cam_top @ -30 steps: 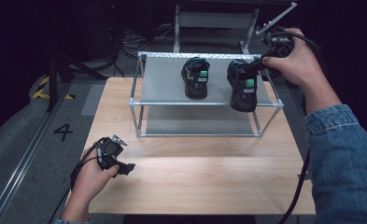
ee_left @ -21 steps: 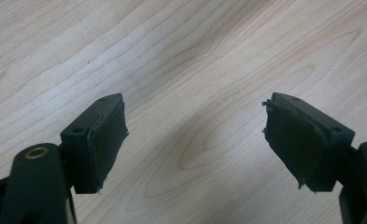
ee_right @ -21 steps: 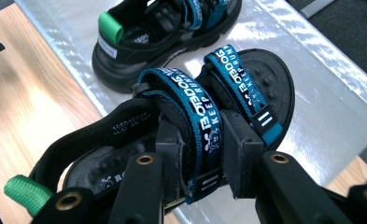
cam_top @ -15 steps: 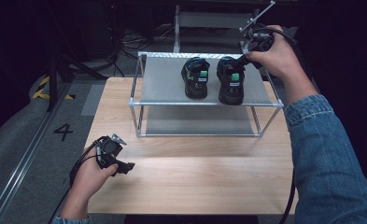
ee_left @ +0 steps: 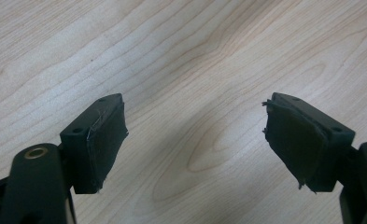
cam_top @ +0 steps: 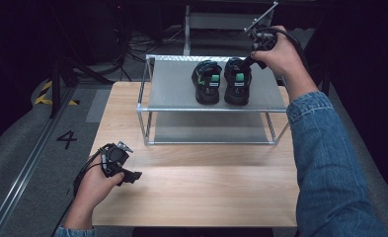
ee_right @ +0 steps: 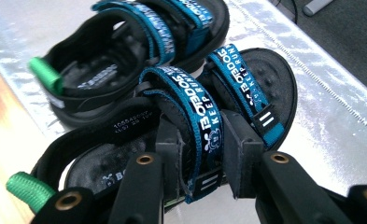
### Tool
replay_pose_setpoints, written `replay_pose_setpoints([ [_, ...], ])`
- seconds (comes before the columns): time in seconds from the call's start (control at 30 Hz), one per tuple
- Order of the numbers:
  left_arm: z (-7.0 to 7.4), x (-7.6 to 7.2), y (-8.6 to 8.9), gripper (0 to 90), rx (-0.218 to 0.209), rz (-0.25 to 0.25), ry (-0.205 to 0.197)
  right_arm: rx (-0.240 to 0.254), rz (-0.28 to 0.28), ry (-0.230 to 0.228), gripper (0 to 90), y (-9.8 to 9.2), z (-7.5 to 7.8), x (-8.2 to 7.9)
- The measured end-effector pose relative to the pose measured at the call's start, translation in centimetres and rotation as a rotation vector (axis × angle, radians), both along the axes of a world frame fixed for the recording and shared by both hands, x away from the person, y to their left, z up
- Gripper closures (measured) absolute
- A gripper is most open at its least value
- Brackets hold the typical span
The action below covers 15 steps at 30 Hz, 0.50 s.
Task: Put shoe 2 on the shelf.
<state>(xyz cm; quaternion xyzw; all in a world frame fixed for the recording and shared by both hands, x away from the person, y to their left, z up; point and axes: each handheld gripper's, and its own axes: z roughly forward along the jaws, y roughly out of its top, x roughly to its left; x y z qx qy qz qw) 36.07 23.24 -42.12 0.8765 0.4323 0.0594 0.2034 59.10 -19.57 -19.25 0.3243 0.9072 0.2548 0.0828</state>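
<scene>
A sandal is being gripped by its strap on the rack's top shelf.

The right sandal [ee_right: 172, 154] is being pinched at its blue strap [ee_right: 197, 121] by the right gripper [ee_right: 200, 154], just beside the left sandal [cam_top: 207, 81] on the metal rack [cam_top: 172, 94]. The left gripper [ee_left: 195, 140] is being held wide open over the near-left wooden table [cam_top: 201, 187].

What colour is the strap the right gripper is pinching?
Blue with white lettering, on a black sandal; the strap shows best in the right gripper view, between the right gripper fingers.
</scene>
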Motion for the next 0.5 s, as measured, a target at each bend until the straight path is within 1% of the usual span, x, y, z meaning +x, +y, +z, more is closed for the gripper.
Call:
replay_pose_setpoints([
  [0.03, 0.0, 0.0, 0.0, 21.0, 0.0, 0.003, 0.004, -0.006, 0.0, -0.004, 70.8, 0.0, -0.2, 0.2],
  [0.13, -0.1, 0.1, 0.1, 21.0, 0.0, 0.0, -0.002, -0.016, 0.002, -0.001, 70.7, 0.1, -0.6, 0.6],
  [0.3, -0.1, 0.2, 0.1, 20.9, 0.005, -0.005, 0.0, -0.015, 0.005, 0.006, 70.7, 0.3, -1.0, 1.0],
  [0.37, -0.1, 0.1, 0.0, 20.9, 0.002, -0.004, 0.002, -0.007, 0.003, 0.013, 70.7, 0.5, -1.2, 1.0],
  [0.5, -0.1, 0.1, 0.0, 20.9, -0.002, -0.002, 0.005, -0.011, 0.003, 0.017, 70.7, 0.6, -1.6, 1.3],
])
